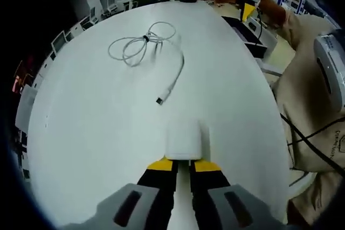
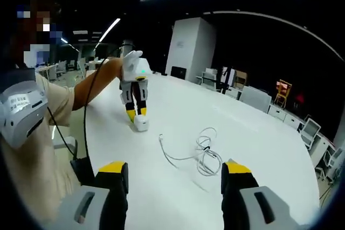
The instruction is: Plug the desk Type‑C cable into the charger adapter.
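While the white table [image 1: 97, 149] took up most of both views, a person in a beige shirt [image 2: 32, 149] was seen at its edge, one hand [image 2: 116, 68] raised over the left gripper. Office chairs [image 2: 253, 98] were lined along the far side of the table, and a white pillar [image 2: 191, 47] was seen behind them. In the right gripper view the left gripper [image 2: 138, 118] was pointed down at the table, its yellow-tipped jaws closed on the white adapter [image 2: 141, 124], which was rested on the surface. In the left gripper view the same grip was shown close up: the left gripper [image 1: 183, 164] was clamped narrowly on the near end of the adapter [image 1: 184, 141]. The right gripper [image 2: 175, 173] was held wide, with nothing between its jaws. The white cable [image 1: 141, 47] was lain loosely coiled on the table, well apart from the adapter, with its plug [image 1: 160, 100] stretched toward it but not touching.
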`<action>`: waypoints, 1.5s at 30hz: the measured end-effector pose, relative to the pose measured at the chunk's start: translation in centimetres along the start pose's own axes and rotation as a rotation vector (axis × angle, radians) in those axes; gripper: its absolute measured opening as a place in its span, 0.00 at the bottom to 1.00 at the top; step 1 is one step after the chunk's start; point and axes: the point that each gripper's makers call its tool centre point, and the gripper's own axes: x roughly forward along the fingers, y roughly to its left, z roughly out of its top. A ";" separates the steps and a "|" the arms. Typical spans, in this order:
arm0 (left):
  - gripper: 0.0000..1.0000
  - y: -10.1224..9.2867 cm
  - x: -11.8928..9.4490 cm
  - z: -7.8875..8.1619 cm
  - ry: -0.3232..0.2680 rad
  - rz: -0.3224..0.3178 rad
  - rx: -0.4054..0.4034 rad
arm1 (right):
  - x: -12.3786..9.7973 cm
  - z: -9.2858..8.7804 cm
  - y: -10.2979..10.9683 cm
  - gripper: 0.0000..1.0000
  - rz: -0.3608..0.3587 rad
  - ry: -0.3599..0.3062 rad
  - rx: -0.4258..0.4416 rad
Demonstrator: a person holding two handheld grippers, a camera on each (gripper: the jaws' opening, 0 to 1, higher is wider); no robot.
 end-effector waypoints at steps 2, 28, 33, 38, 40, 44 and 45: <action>0.11 0.0 0.0 0.0 -0.021 -0.001 -0.012 | 0.6 0.2 0.1 0.69 0.004 0.014 -0.015; 0.11 -0.3 0.1 0.2 -0.077 0.024 -0.015 | 8.2 2.2 1.5 0.46 0.058 0.053 -0.112; 0.11 -0.3 0.1 0.2 -0.081 0.024 -0.024 | 9.0 1.9 1.4 0.43 0.071 0.059 -0.116; 0.11 -0.4 0.1 0.2 -0.081 0.025 -0.019 | 10.1 1.3 2.0 0.36 0.101 0.086 -0.140; 0.11 -0.4 0.1 0.2 -0.081 0.026 -0.015 | 10.5 1.3 2.0 0.36 0.102 0.090 -0.148; 0.11 -0.4 0.2 0.2 -0.081 0.027 -0.011 | 11.0 1.5 2.3 0.33 0.115 0.084 -0.148; 0.11 -0.4 0.2 0.2 -0.081 0.026 -0.012 | 11.2 1.5 2.4 0.33 0.118 0.086 -0.146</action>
